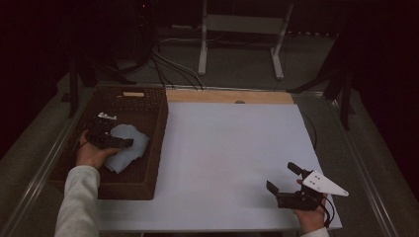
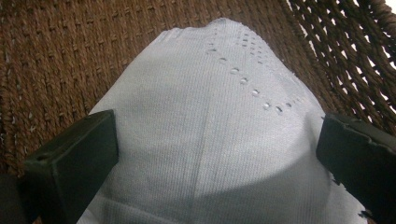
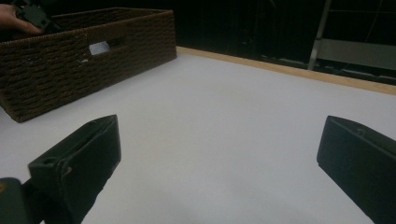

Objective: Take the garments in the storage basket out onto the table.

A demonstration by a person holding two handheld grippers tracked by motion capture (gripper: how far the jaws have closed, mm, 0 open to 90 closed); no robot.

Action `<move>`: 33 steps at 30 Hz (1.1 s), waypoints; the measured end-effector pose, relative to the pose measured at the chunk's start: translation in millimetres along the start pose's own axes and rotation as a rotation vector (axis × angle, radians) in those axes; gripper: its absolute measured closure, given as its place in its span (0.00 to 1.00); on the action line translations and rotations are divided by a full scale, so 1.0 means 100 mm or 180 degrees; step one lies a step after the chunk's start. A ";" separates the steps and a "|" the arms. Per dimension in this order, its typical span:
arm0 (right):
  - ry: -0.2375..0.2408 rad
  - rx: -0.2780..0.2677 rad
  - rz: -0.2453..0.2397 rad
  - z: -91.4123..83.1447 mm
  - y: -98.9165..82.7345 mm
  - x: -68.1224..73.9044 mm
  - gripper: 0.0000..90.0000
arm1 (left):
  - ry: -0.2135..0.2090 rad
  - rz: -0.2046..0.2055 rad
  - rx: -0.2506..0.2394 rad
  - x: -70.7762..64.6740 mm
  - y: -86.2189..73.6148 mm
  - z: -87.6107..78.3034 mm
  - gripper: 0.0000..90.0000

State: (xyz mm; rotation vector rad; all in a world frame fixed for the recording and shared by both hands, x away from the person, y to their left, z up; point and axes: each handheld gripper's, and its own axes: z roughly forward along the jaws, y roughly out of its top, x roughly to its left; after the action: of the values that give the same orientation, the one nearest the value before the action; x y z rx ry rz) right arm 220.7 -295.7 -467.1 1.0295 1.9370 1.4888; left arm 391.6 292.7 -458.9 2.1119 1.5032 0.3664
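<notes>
Left gripper [image 2: 217, 154], jaws spread, straddles a white cloth [image 2: 210, 121] in the wicker basket [image 1: 148, 148] (right gripper [image 1: 284, 180] also spread).

The left hand [image 1: 91, 153], in a pale sleeve, reaches forward from the near left and holds the left gripper [image 1: 126, 143] pointing to the right, its fingers [image 2: 70, 163] spread wide apart. The right hand [image 1: 311, 219] sits low at the near right and holds the right gripper [image 1: 282, 178] pointing up and to the left. Its fingers [image 3: 79, 163] also stand wide apart, with nothing between them.
</notes>
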 end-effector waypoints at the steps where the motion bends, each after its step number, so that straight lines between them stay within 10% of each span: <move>1: -0.0001 0.0001 -0.0002 0.00 0.00 0.00 0.00 | 0.0018 -0.0007 0.0017 0.00 0.00 0.00 0.00; 16: -0.0006 -0.0014 -0.0003 -0.01 0.00 -0.01 0.00 | -0.0145 -0.0208 0.0280 0.02 0.03 -0.05 0.43; 23: -0.0008 -0.0016 0.0004 -0.01 0.00 -0.01 0.00 | -0.0108 -0.0122 0.0154 0.01 0.05 -0.16 0.83; 33: -0.0014 -0.0019 0.0007 -0.01 0.00 -0.01 0.00 | -0.0066 0.0015 0.0014 -0.06 0.05 -0.26 0.86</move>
State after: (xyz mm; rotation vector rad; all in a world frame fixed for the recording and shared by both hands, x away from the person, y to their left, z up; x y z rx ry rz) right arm 220.4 -297.4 -466.6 1.0320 1.9280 1.4914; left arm 380.7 292.8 -434.1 2.1165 1.4890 0.3424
